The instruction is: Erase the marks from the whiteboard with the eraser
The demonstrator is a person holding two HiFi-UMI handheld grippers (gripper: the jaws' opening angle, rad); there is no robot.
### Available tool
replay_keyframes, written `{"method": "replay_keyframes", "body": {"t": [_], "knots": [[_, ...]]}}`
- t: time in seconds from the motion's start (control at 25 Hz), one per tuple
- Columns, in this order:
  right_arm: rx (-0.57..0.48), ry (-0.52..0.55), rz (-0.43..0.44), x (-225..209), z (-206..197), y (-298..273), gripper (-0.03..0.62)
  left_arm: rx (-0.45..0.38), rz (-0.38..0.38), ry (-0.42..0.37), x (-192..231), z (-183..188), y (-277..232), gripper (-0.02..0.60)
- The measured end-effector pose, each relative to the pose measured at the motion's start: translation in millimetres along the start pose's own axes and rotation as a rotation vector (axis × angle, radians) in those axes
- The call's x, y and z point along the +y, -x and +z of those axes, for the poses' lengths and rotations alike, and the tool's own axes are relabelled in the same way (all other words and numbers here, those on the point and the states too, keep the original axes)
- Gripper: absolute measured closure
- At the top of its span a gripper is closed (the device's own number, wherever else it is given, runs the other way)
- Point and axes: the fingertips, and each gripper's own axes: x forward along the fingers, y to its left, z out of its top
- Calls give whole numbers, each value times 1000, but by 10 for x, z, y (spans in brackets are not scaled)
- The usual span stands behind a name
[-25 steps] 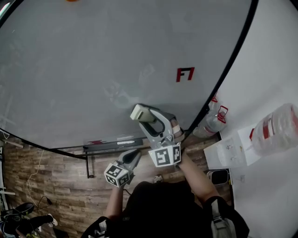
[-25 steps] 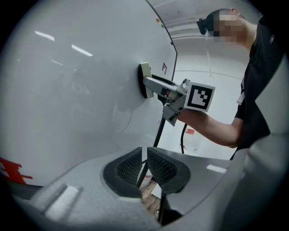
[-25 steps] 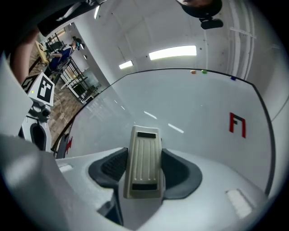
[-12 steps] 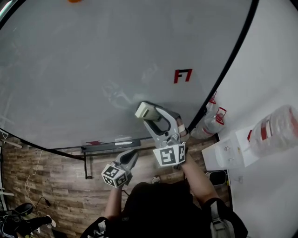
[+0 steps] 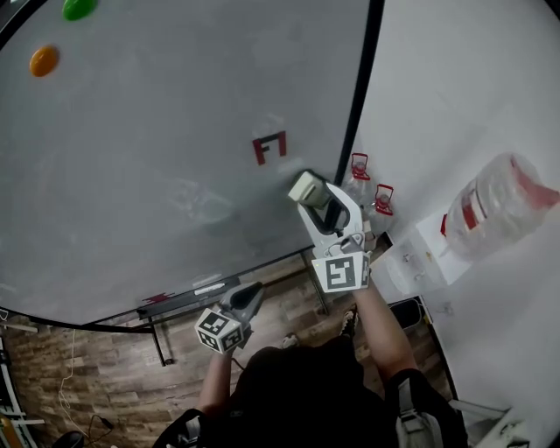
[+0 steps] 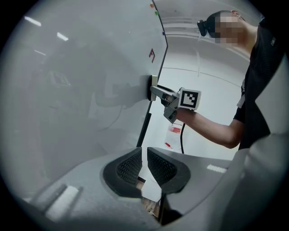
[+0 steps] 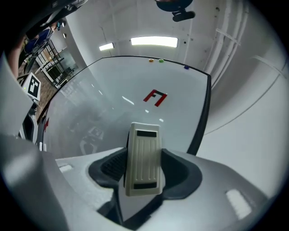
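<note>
A red mark [image 5: 269,147] stands on the whiteboard [image 5: 157,157] near its black right edge. My right gripper [image 5: 308,192] is shut on a cream eraser [image 5: 305,187], which lies against the board just below and right of the mark. The right gripper view has the eraser [image 7: 143,158] upright between the jaws, with the mark [image 7: 156,97] beyond it. The left gripper view shows the eraser [image 6: 154,86] touching the board, well under the mark [image 6: 151,55]. My left gripper [image 5: 253,290] hangs low by the board's tray, jaws together with nothing in them.
An orange magnet [image 5: 44,60] and a green magnet [image 5: 79,9] stick at the board's top left. A marker tray [image 5: 188,297] runs under the board. Red-capped bottles [image 5: 372,184] and a big water jug [image 5: 503,206] stand to the right by the wall.
My right gripper has carried the eraser right and up across the board, from lower left of the red mark to its lower right. The left gripper has hardly moved.
</note>
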Motion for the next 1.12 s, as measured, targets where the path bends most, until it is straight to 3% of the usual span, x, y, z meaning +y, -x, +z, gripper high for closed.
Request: {"method": "replay_keyframes", "body": {"t": [0.32,0.52,0.8,0.96,1.12], "knots": [[-43,-21,0,141,145,-47,358,-6,51,20,131,-79,185,535],[-135,-8,119,784,575,-163,358,-25,116,41,294,-146,446,535],[-243,52,354,1885,1018,-301,358,-66,220,61,453,-152,860,535],[-252,41,374,1931,1058,-313,358,-88,280,96,543,-194,1121,535],[-243,60,360,1861,1034,-297,358,-95,266,146,537,-246,1117,535]]}}
